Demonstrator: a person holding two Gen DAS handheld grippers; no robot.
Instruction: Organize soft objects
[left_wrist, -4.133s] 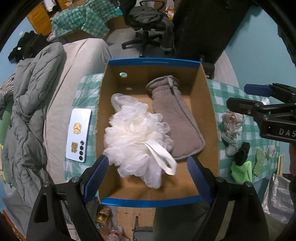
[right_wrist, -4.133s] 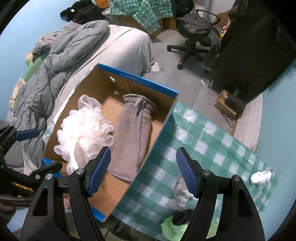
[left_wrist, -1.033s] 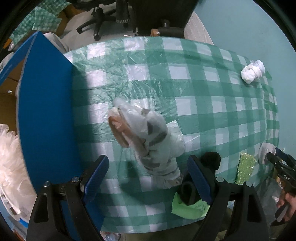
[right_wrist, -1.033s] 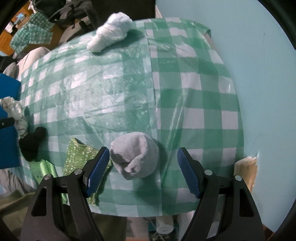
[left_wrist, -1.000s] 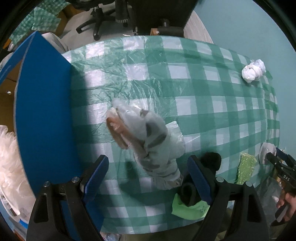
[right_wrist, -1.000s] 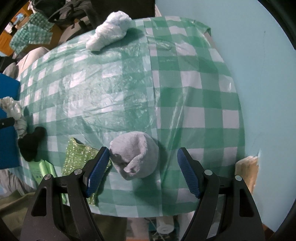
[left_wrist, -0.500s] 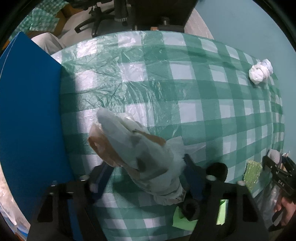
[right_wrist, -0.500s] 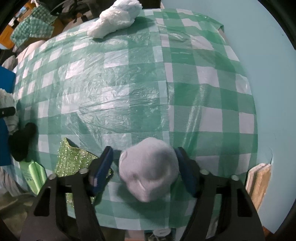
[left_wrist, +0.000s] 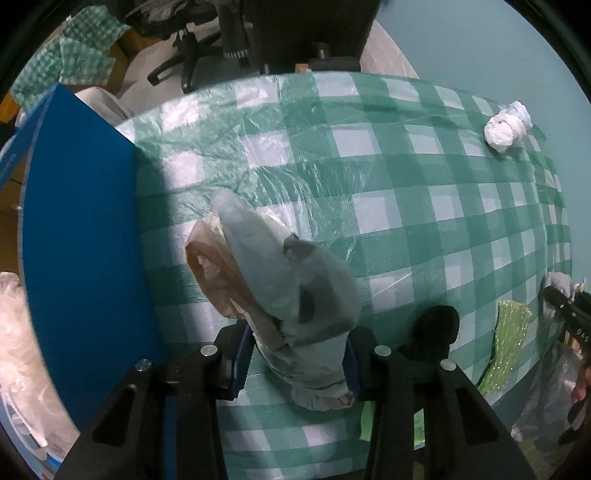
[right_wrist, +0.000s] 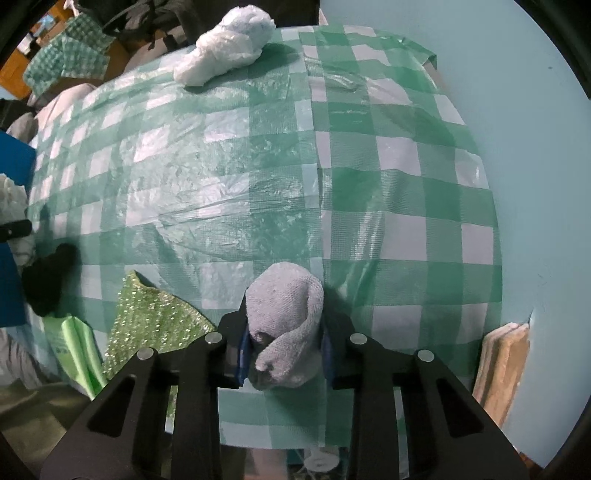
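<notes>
My left gripper (left_wrist: 295, 354) is shut on a crumpled bundle of plastic bags (left_wrist: 280, 288), white, peach and grey, on the green checked tablecloth (left_wrist: 388, 177), right of the blue-sided cardboard box (left_wrist: 81, 229). My right gripper (right_wrist: 284, 350) is shut on a rolled grey sock (right_wrist: 286, 317) near the table's front edge. A glittery green cloth (right_wrist: 155, 321), a black sock (right_wrist: 48, 284) and a lime green cloth (right_wrist: 74, 347) lie to its left. A white balled plastic bag (right_wrist: 225, 44) sits at the far edge.
The teal wall (right_wrist: 535, 184) borders the table on the right. A wooden piece (right_wrist: 498, 365) leans by the wall. An office chair (left_wrist: 192, 44) stands beyond the table. A white mesh pouf (left_wrist: 14, 332) shows in the box at the far left.
Both grippers have closed: the left on the plastic bag bundle, the right on the grey sock. Four seconds ago both were open over the box.
</notes>
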